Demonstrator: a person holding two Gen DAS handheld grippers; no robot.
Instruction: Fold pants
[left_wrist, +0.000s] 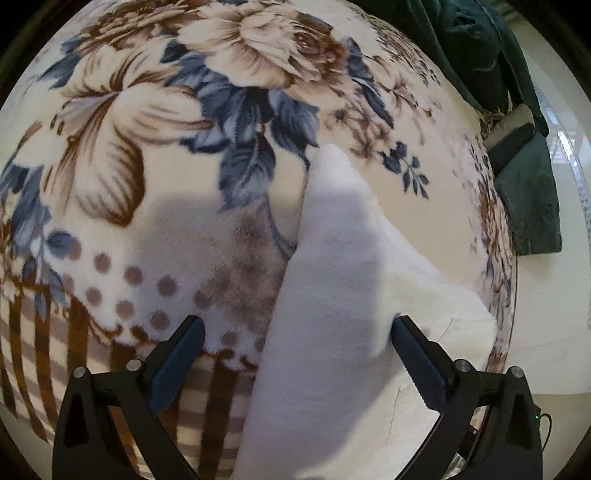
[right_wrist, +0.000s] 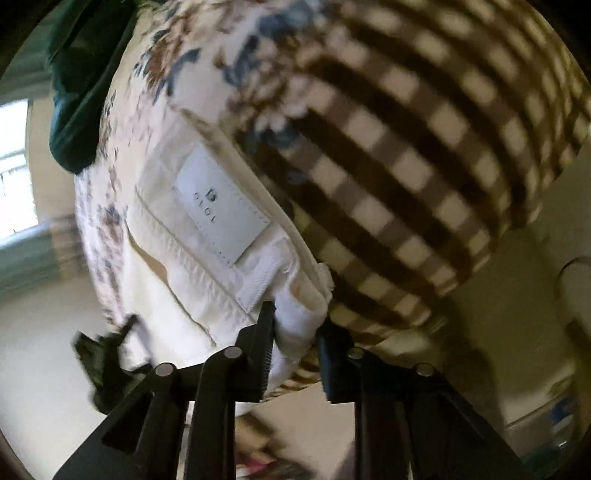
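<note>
White pants (left_wrist: 332, 280) lie on a floral blanket (left_wrist: 155, 155), one leg running away from me to a point. My left gripper (left_wrist: 297, 332) is open wide above the leg, fingers on either side, not touching it. In the right wrist view the pants' waistband (right_wrist: 229, 236) shows with a white label (right_wrist: 218, 206). My right gripper (right_wrist: 295, 332) is shut on a bunched corner of the waistband at the blanket's edge. The view is blurred.
Dark green clothes (left_wrist: 528, 199) lie at the blanket's far right edge and show in the right wrist view (right_wrist: 77, 88). The blanket's brown checked border (right_wrist: 424, 158) hangs near the bed edge. Pale floor (left_wrist: 554, 332) lies beyond. The other gripper's dark body (right_wrist: 107, 358) is at the lower left.
</note>
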